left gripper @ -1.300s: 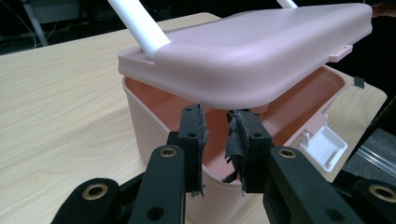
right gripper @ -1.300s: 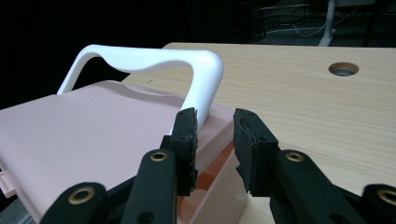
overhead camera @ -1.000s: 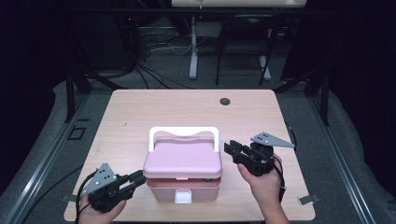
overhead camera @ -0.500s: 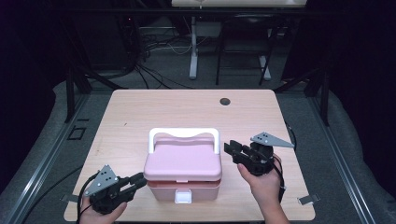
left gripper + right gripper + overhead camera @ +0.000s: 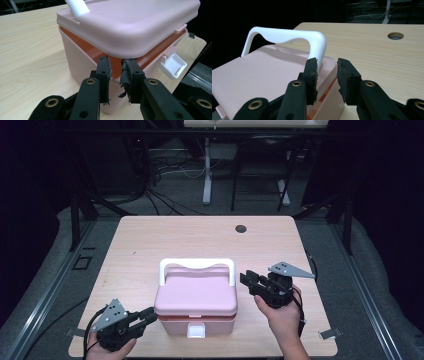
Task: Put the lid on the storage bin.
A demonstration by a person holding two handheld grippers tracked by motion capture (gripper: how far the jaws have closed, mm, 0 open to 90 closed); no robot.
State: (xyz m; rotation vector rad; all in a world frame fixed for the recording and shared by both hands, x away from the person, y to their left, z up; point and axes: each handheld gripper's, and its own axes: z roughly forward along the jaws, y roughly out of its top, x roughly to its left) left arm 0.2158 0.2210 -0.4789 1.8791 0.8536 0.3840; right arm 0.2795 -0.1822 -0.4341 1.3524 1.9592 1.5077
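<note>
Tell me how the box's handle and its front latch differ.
The handle is a wide arch rising at the back of the lid; the latch is a small squarish tab low on the front wall. The handle stands upright; the latch, seen in the left gripper view, juts outward, apparently undone. Both are white against the pink box.

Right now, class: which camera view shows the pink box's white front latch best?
The left gripper view: the latch appears large, flipped outward below the raised lid. The high view shows it small, front-on. The right gripper view faces the handle instead.
</note>
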